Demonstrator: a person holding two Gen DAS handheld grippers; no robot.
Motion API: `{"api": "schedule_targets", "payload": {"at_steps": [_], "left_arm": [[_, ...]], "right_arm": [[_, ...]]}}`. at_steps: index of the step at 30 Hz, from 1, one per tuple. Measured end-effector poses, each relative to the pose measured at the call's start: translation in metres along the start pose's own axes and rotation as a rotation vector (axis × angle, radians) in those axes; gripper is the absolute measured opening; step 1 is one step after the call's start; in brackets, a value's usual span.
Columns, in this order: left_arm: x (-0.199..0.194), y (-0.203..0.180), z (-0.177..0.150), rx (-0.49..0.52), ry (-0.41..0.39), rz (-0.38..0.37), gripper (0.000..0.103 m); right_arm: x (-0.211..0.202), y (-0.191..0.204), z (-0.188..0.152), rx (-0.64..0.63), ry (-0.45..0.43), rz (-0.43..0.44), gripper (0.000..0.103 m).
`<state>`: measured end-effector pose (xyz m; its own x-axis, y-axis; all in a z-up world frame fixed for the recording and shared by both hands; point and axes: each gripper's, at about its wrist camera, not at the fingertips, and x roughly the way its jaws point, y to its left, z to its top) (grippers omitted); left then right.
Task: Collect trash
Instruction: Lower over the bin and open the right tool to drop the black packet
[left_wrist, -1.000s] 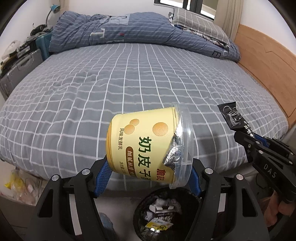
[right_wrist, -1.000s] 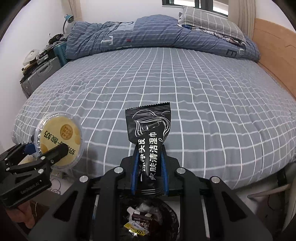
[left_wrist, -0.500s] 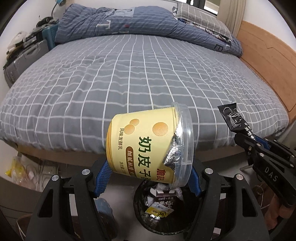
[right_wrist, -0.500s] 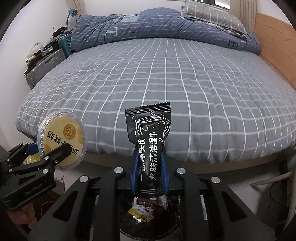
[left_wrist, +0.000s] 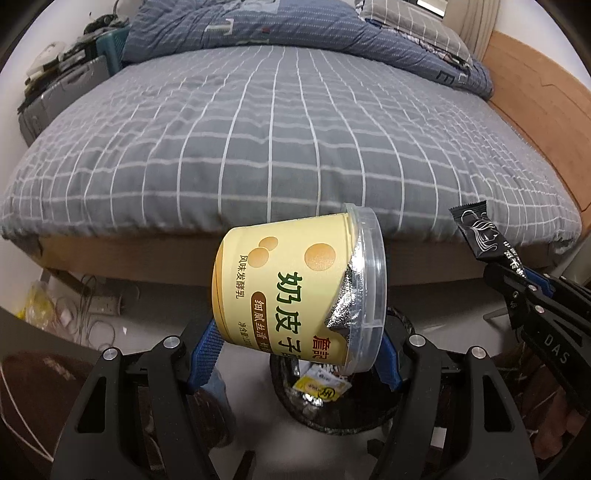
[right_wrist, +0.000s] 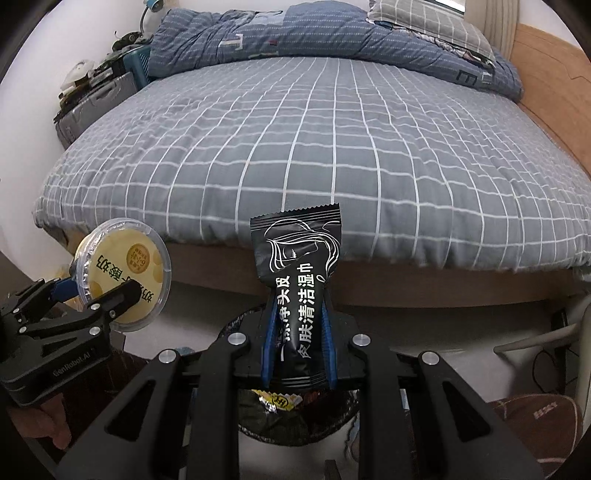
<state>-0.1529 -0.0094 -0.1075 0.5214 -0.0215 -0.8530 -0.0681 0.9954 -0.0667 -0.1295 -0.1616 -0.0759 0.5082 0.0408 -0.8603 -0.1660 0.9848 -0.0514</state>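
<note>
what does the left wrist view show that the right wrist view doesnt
Only the left wrist view shows the side of the yellow yogurt tub, with its printed label and peeled silver foil, plus a yellow plastic bag on the floor.

Only the right wrist view shows the tub's clear round lid face-on, the full front of the black wet-wipe packet, and a brown cushion.

Both show the grey checked bed, the black-lined trash bin below, and each gripper holding its item.

You get soft, even indoor light with faint shadow under the bed (left_wrist: 280, 147). Fisheye distortion bows its edges, dark vignetting fills the corners, and the checked bedspread looks slightly motion-blurred.
</note>
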Motion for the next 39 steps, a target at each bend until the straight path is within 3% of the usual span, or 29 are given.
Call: {"api": "schedule_targets", "payload": {"at_steps": [11, 21, 31, 39], "left_arm": [[0.026, -0.004, -0.025, 0.000, 0.078, -0.021, 0.067], [0.086, -0.004, -0.025, 0.014, 0.182, -0.013, 0.067], [0.109, 0.011, -0.025, -0.021, 0.237, -0.029, 0.067], [0.119, 0.019, -0.026, -0.034, 0.270, -0.017, 0.067]], "right_arm": [[0.033, 0.005, -0.030, -0.002, 0.101, 0.000, 0.020], [0.091, 0.002, -0.032, 0.002, 0.210, 0.010, 0.021], [0.130, -0.001, -0.045, 0.013, 0.302, 0.030, 0.022], [0.142, 0.010, -0.048, -0.019, 0.312, 0.014, 0.038]]}}
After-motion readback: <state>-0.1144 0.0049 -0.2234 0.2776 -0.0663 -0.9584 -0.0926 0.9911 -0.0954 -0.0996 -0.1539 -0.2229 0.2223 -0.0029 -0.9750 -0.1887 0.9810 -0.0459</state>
